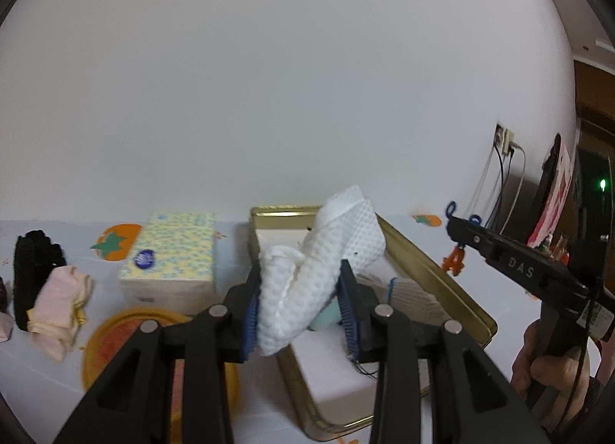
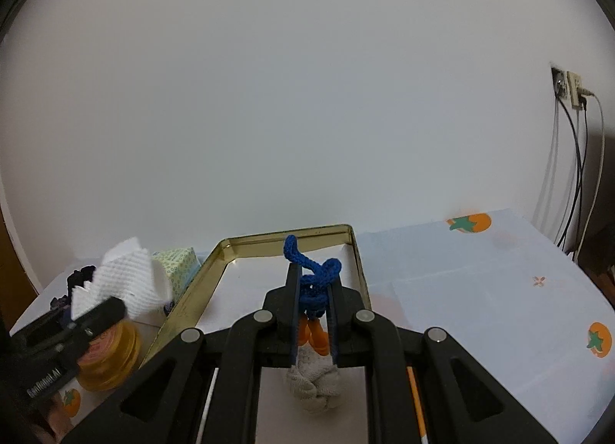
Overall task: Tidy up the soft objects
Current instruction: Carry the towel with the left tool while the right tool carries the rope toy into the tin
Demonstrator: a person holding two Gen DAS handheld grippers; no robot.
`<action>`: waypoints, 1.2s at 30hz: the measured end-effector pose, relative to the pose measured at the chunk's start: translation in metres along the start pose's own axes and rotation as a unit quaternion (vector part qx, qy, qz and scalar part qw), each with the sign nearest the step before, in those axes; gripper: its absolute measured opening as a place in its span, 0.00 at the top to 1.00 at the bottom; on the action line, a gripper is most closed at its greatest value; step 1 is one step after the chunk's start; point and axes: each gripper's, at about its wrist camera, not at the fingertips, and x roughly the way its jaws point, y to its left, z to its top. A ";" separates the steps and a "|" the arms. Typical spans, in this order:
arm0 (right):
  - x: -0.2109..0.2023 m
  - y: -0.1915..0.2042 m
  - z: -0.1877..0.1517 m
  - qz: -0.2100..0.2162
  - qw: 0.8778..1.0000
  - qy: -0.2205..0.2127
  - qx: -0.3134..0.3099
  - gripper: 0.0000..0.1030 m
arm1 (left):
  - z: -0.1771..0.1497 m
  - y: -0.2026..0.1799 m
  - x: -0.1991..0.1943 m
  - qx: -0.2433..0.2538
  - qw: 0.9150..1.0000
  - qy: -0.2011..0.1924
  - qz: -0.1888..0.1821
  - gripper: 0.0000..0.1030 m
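Observation:
My left gripper (image 1: 300, 290) is shut on a white waffle-textured cloth (image 1: 319, 271) and holds it above the near left side of a gold metal tin (image 1: 442, 275). The cloth also shows in the right wrist view (image 2: 123, 282). My right gripper (image 2: 313, 290) is shut on a blue knitted cord (image 2: 313, 271) with orange pieces (image 2: 313, 334) hanging below it, above the tin (image 2: 359, 263). It shows in the left wrist view (image 1: 461, 226) at the right. A rolled grey-white cloth (image 2: 315, 382) lies in the tin under the right gripper.
A yellow-patterned tissue pack (image 1: 171, 259) stands left of the tin. Pink socks (image 1: 61, 309) and a black fabric item (image 1: 32, 267) lie at the far left. An orange round lid (image 1: 115, 348) sits near the front. Wall sockets with cables (image 2: 572, 98) are at the right.

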 end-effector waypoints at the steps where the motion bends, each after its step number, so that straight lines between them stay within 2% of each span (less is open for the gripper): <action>1: 0.009 -0.005 0.000 0.003 1.000 0.005 0.001 0.88 | -0.002 -0.004 0.004 0.002 1.000 0.007 -0.003 0.66; 9: 0.020 0.003 0.002 0.004 1.000 0.016 -0.004 0.88 | 0.002 -0.024 0.027 0.012 1.000 0.020 -0.005 0.66; 13: 0.032 0.000 0.003 0.005 1.000 0.028 0.007 0.88 | 0.009 -0.030 0.044 0.024 0.999 0.024 0.015 0.66; 17: 0.045 -0.006 0.005 0.018 0.999 0.045 0.023 0.88 | 0.010 -0.027 0.059 0.012 0.999 0.039 0.025 0.66; 20: 0.050 -0.010 0.004 0.041 0.997 0.046 0.040 0.87 | 0.007 -0.024 0.059 0.010 0.999 0.034 0.029 0.51; 21: 0.052 -0.011 0.005 0.051 0.996 0.052 0.043 0.86 | 0.007 -0.024 0.058 0.011 0.999 0.032 0.033 0.34; 22: 0.055 -0.011 0.004 0.058 0.996 0.058 0.045 0.83 | 0.007 -0.024 0.056 0.013 0.999 0.027 0.034 0.19; 24: 0.059 -0.012 0.003 0.069 0.994 0.071 0.049 0.72 | 0.007 -0.024 0.050 0.013 0.999 0.014 0.034 0.06; 26: 0.059 -0.015 0.002 0.078 0.993 0.063 0.058 0.40 | 0.009 -0.026 0.045 0.026 0.999 -0.004 0.048 0.01; 27: 0.055 -0.016 0.002 0.081 0.993 0.051 0.064 0.35 | 0.009 -0.027 0.042 0.032 0.998 -0.010 0.054 0.00; 31: 0.035 -0.022 0.007 0.086 0.993 0.004 0.081 0.32 | 0.009 -0.025 0.029 0.044 0.996 -0.027 0.079 0.00; 36: 0.021 -0.031 0.007 0.048 0.994 -0.029 0.098 0.32 | -0.002 -0.014 0.009 0.046 0.994 -0.034 0.091 0.00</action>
